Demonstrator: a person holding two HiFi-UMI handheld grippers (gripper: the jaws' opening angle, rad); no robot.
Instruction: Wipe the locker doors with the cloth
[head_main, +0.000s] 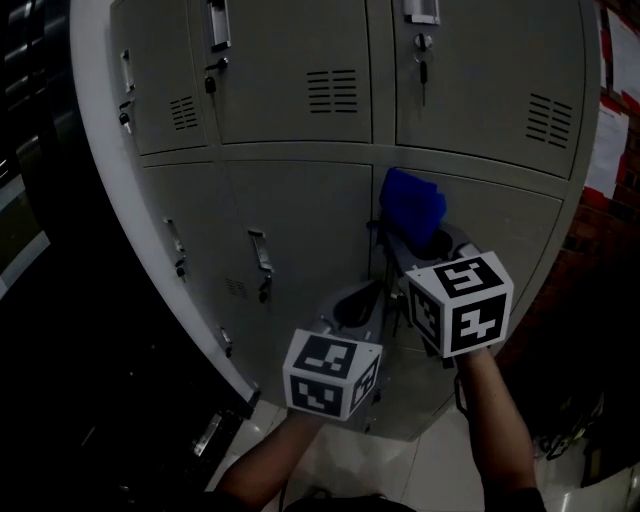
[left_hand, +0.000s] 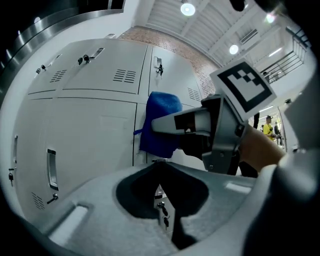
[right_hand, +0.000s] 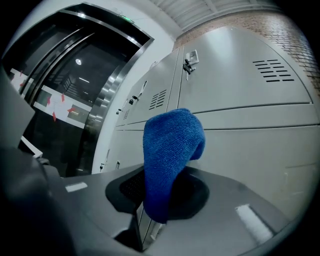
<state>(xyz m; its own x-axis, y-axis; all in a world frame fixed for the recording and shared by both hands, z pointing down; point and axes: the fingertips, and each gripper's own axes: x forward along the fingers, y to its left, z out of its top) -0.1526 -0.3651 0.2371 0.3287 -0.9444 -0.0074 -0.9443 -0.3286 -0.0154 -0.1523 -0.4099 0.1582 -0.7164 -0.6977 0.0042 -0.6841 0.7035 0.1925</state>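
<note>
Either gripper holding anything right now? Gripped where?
The right gripper pinches the blue cloth by its lower end; the bunched top sticks out past the jaws. The left gripper is shut on nothing.

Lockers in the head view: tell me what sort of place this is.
Probably a locker area in an indoor public or workplace hall. A bank of grey metal lockers with vents and keys in the locks fills the view, beside a steel-framed glass front and under recessed ceiling lights.
</note>
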